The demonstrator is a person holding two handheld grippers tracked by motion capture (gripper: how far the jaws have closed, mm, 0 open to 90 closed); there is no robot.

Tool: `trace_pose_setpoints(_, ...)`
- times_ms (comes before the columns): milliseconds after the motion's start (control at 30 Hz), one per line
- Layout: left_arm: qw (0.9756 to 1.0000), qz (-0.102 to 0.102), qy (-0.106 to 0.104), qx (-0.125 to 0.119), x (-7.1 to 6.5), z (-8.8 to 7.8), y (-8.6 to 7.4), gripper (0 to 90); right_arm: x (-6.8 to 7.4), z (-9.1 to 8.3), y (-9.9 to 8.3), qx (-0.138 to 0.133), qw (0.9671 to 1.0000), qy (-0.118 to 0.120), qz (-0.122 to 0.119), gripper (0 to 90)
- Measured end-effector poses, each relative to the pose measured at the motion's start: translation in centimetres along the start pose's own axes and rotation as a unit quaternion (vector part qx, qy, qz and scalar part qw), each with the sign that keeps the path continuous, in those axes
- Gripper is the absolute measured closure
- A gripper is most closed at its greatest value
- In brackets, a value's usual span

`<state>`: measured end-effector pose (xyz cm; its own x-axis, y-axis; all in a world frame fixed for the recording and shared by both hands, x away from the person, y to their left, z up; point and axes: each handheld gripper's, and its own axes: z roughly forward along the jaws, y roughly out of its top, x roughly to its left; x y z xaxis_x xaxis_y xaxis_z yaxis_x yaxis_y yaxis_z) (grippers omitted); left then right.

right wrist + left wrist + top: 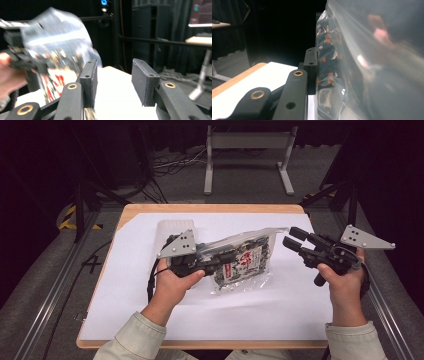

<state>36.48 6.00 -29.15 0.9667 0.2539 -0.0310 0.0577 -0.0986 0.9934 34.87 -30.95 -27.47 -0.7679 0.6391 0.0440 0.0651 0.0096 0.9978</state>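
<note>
A clear plastic snack bag (244, 259) with dark contents and a red-and-white label is held above the white sheet in the high view. My left gripper (226, 256) is shut on its left side. In the left gripper view the bag (367, 62) presses against my left finger pad (311, 70) and hides the other jaw. My right gripper (296, 239) hovers open just right of the bag's upper right corner, not touching it. The right gripper view has the bag (57, 50) blurred at left, beyond my open right gripper (113, 80).
A white paper sheet (210, 315) covers most of the wooden table (200, 208). Another clear bag or container (170, 227) lies behind my left gripper. A metal stand (247, 155) and cables sit on the floor beyond the table.
</note>
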Motion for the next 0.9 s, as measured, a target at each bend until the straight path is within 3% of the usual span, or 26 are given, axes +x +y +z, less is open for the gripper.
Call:
trace_pose_setpoints(200,0.9997,0.007,0.022,-0.002,0.7,-0.6,1.2,73.8,-1.4,-0.2,-1.8,0.034,0.9985,-0.040,0.017,55.9)
trace_pose_setpoints(367,0.9990,0.006,0.044,-0.005,1.4,-1.3,1.9,73.8,-2.0,-0.1,-2.9,0.057,0.9963,-0.063,0.013,54.9)
trace_pose_setpoints(700,0.9960,0.000,0.088,-0.013,2.9,-3.4,2.9,73.8,-2.9,0.4,-4.8,0.079,0.9940,-0.072,0.025,53.3)
trace_pose_setpoints(900,0.9946,-0.002,0.103,-0.016,3.6,-4.1,3.0,73.8,-3.2,0.4,-5.3,0.089,0.9924,-0.082,0.023,51.9)
